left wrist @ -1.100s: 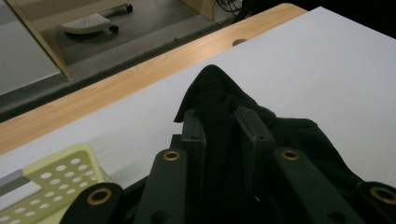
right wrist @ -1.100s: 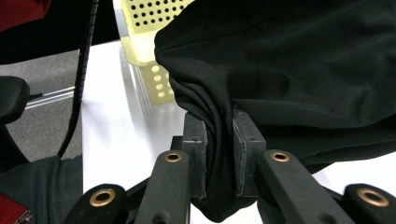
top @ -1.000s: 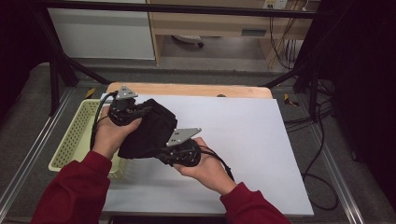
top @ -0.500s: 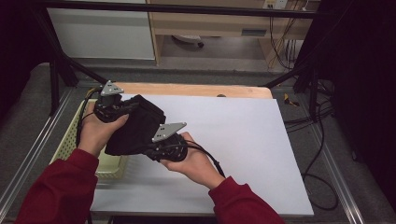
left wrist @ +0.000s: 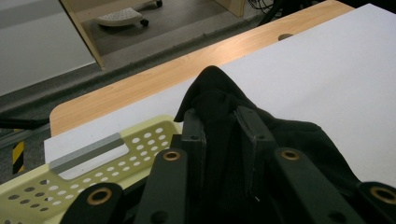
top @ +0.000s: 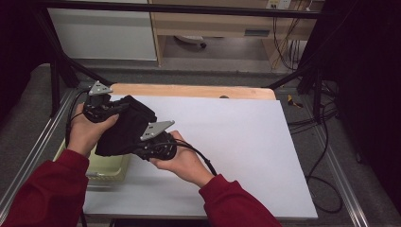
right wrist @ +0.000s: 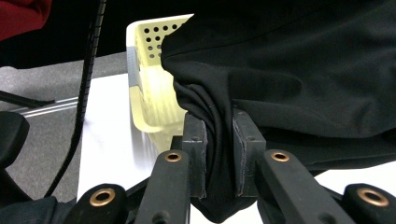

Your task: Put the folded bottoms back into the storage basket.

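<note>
A black cloth (top: 125, 127) hangs bunched between both hands at the table's left side, partly over a pale yellow perforated basket (top: 111, 165). My left gripper (top: 113, 108) holds the cloth's far end; in the left gripper view its jaws pinch a fold of the black cloth (left wrist: 219, 100). My right gripper (top: 142, 150) grips the near end; in the right gripper view its pads (right wrist: 195, 140) squeeze a twisted fold of the cloth (right wrist: 299, 60), with the basket (right wrist: 152, 84) behind.
A white sheet (top: 236, 142) covers the table, with a wooden strip (top: 198, 91) along the far edge. Metal frame rails run beside the table. Cables lie on the floor at the right.
Both hands have carried the cloth leftward, from over the white sheet to the table's left edge above the basket. Both grips stay closed on it.
</note>
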